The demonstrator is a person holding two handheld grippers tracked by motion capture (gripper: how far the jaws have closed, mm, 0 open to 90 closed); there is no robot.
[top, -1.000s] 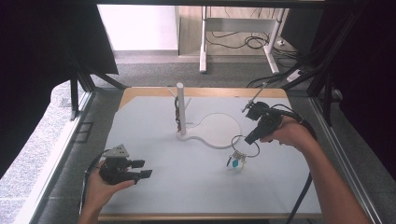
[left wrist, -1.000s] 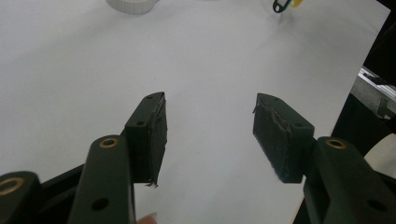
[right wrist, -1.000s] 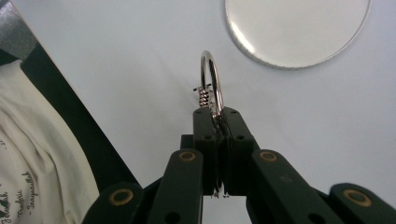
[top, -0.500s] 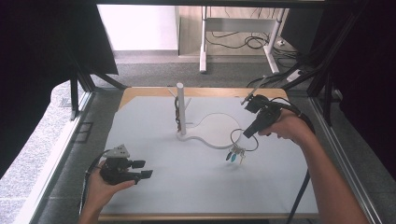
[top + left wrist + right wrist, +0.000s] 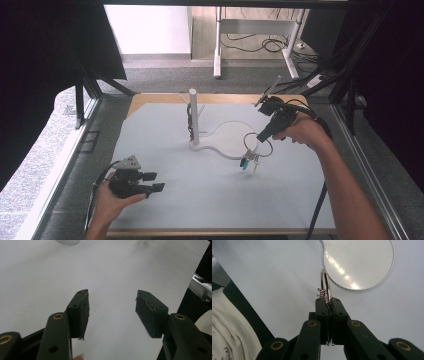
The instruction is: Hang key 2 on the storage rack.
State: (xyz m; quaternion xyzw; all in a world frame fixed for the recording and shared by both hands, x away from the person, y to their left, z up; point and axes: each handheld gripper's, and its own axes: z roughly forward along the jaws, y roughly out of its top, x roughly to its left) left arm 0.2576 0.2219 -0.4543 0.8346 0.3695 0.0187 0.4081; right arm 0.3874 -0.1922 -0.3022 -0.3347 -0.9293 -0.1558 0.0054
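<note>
Pinching only the thin rim of the key ring (image 5: 325, 285), the right claw (image 5: 261, 136) holds it just above the desk (image 5: 200, 200) near the stand's round base (image 5: 231, 138), where the dangling keys (image 5: 248, 162) could swing and twist it loose, while the left claw (image 5: 156, 182) idles spread at the near left.

My left tool (image 5: 150, 182) is black, topped by a grey three-cornered plate, with ribbed pads (image 5: 147, 312) and brass-ringed pivots. My right tool (image 5: 264, 135) is black too, trailing a dark cable. My forearms are bare, without sleeves.
</note>
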